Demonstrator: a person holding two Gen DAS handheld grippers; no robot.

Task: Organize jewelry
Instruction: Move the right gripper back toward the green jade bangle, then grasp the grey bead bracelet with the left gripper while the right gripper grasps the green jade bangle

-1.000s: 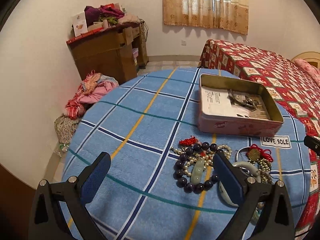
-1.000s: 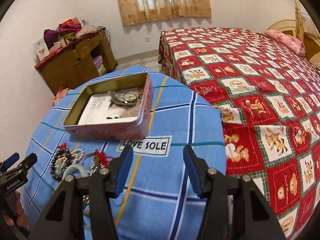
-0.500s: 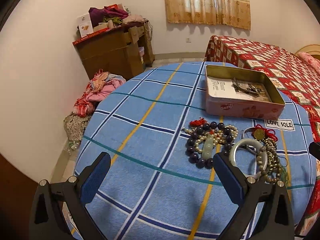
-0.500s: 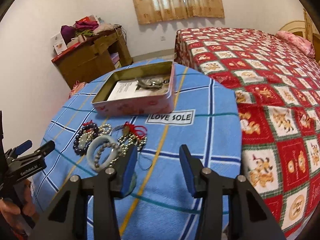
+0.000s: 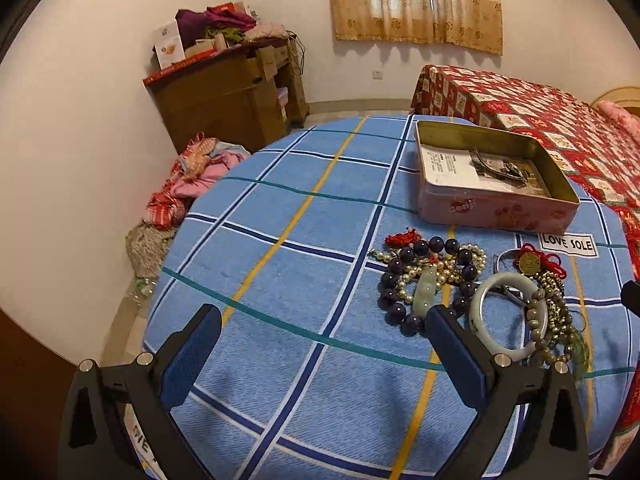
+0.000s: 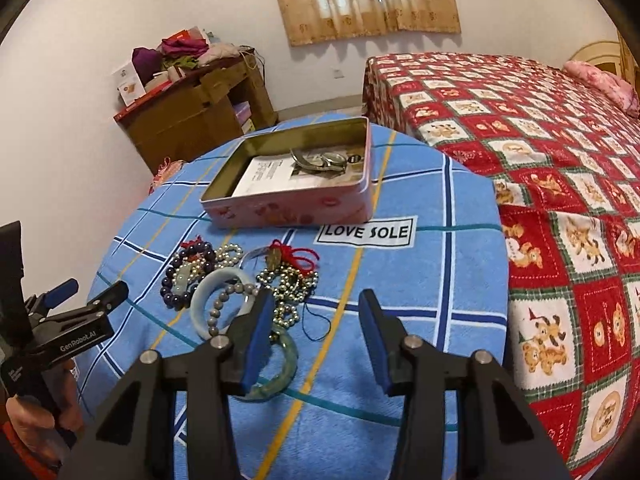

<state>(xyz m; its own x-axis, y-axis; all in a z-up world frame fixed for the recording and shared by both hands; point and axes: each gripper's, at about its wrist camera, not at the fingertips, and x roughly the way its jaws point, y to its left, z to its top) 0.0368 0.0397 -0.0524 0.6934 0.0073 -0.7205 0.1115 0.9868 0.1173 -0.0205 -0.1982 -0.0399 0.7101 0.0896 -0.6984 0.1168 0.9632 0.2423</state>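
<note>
**Right gripper drawn back over the jewelry pile; nothing yet gripped**

The right gripper [image 6: 316, 340] has been pulled back from the tin [image 6: 292, 212], so the jewelry pile [image 6: 240, 284] now sits at centre-left of its view. Its jaws have just been closing and stand about half open, empty; the left pad overlaps a green bangle [image 6: 286, 364], contact not confirmed. A pick is judged imminent. The left gripper [image 5: 320, 344] is seen wide open, empty, over bare cloth left of the beads. The tin, upper centre, already holds a watch [image 6: 320, 160]. Open cloth remains right of the pile; the table edge [image 6: 500, 280] drops toward the bed at right.
</note>
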